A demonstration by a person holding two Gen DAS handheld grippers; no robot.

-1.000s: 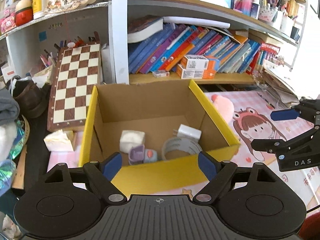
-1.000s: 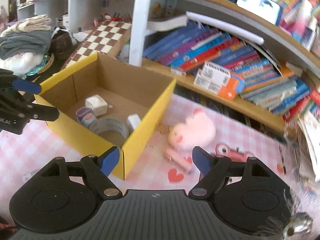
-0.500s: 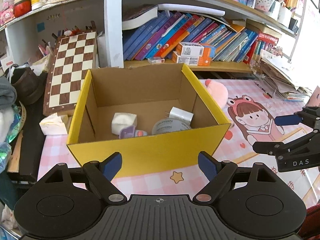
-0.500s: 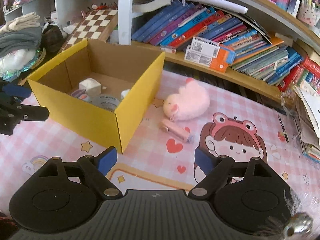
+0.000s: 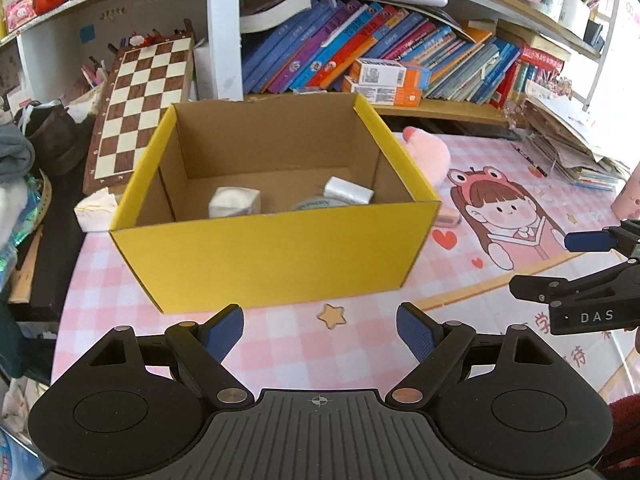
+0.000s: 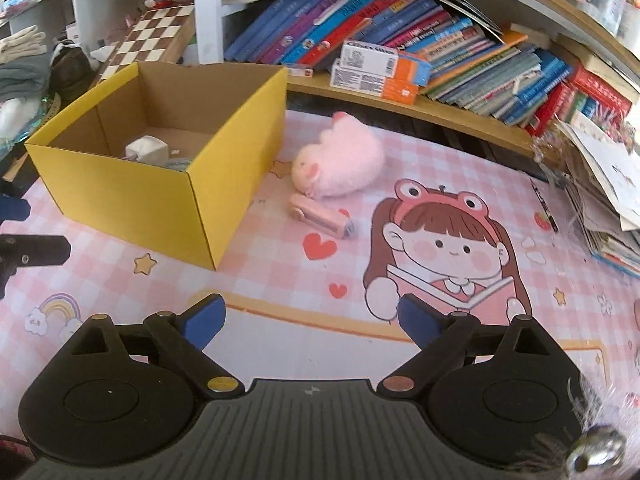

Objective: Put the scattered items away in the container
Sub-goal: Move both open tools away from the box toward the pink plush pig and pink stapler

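A yellow cardboard box [image 5: 276, 252] [image 6: 120, 196] stands open on the pink mat. Inside lie a white cube [image 5: 234, 202] [image 6: 146, 151], a white packet [image 5: 348, 191] and a tape roll [image 5: 316, 203]. A pink plush toy [image 6: 340, 164] [image 5: 428, 156] and a small pink device [image 6: 322, 216] lie on the mat right of the box. My left gripper [image 5: 320, 332] is open and empty, in front of the box. My right gripper [image 6: 312, 318] is open and empty, over the mat before the pink items; it also shows in the left wrist view [image 5: 560, 264].
A bookshelf with leaning books [image 6: 400, 40] and orange-white boxes [image 6: 380, 70] runs behind the mat. A chessboard [image 5: 140, 100] leans at the back left. Crumpled tissue [image 5: 96, 210] lies left of the box. Stacked papers [image 6: 600, 184] sit at the right edge.
Both grippers have pulled back from the box toward the near edge of the mat. The box now looks farther away. Both stay open and empty.
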